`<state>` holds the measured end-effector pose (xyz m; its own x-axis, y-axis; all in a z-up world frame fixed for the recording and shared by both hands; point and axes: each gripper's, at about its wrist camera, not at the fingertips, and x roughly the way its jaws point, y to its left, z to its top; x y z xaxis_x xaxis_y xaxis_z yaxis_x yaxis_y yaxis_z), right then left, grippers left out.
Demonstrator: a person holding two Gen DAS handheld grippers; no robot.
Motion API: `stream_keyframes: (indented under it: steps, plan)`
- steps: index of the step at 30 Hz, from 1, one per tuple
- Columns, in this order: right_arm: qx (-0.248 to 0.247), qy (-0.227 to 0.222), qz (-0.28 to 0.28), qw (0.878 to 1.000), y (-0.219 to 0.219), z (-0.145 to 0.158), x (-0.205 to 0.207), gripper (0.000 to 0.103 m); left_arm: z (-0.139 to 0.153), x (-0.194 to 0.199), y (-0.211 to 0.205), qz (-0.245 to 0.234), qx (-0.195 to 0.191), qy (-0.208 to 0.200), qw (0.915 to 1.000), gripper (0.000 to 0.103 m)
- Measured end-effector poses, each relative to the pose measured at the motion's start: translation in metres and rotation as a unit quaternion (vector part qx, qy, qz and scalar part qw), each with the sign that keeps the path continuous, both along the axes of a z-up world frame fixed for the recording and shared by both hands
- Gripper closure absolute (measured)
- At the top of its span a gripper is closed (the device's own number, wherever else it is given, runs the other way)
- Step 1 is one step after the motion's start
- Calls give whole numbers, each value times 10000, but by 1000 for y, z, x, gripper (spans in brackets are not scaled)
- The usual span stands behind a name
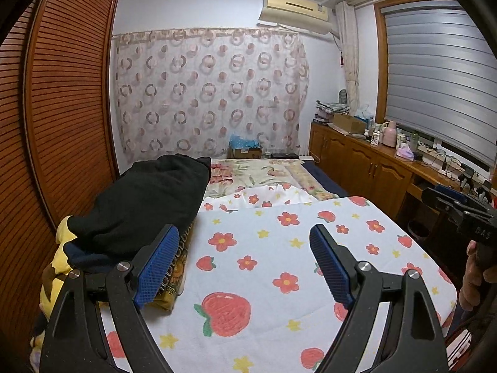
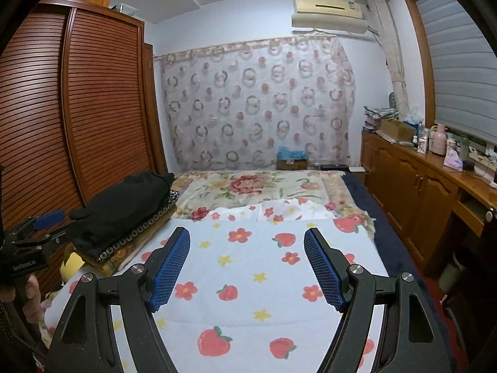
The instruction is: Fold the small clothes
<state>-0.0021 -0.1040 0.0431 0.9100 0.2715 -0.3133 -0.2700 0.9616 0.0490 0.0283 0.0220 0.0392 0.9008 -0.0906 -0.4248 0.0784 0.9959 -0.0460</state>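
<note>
Left gripper [image 1: 243, 267] fills the bottom of the left wrist view, jaws spread wide with nothing between them; we see blue ribbed pads [image 1: 158, 267] on black fingers. It hangs over the strawberry-and-flower cloth [image 1: 279, 258], which lies flat across the lower centre of the frame. We cannot tell whether the fingers touch the cloth.

Right gripper [image 2: 247, 269] sits the same way at the bottom of the right wrist view: jaws wide apart, nothing held, blue pads [image 2: 324, 270] over the same cloth [image 2: 248, 267]. It also shows at the right edge of the left view [image 1: 456, 208], gripped by a hand [image 1: 473, 276] at lower right.

Small clothes: we see a black garment [image 1: 149, 205] at centre left of the left view, piled on a stack of folded items [image 1: 177, 267] with a patterned brown edge, just beside the cloth's left border. In the right view that pile [image 2: 124, 208] is at centre left.

Beyond the cloth, at mid-frame, lies a floral blanket [image 2: 248, 186] with a white printed piece [image 2: 279, 209] touching the cloth's far edge. We note a louvred wooden wardrobe [image 1: 68, 93] on the left, a circle-print curtain [image 1: 211, 93] at upper centre, an air conditioner [image 1: 295, 9] at the top, and a wooden cabinet [image 1: 366, 161] at centre right.
</note>
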Motion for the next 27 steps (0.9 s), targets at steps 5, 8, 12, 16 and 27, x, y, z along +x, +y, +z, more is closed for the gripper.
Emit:
stream_keyframes:
  steps: [5, 8, 12, 16, 27]
  plan:
    - [22, 0, -62, 10000, -6, -5, -1, 25, 2, -3, -1, 1, 5, -14, 10000, 16]
    - [30, 28, -84, 10000, -5, -6, -2, 25, 2, -3, -1, -7, -1, -20, 10000, 16]
    - [49, 50, -91, 9999, -14, -5, 0, 25, 1, -3, 0, -3, 3, -15, 10000, 16]
    - [43, 51, -69, 10000, -18, -3, 1, 25, 0, -3, 0, 1, 7, -13, 10000, 16]
    - [48, 55, -31, 10000, -24, -2, 6, 25, 0, -3, 0, -1, 5, -19, 10000, 16]
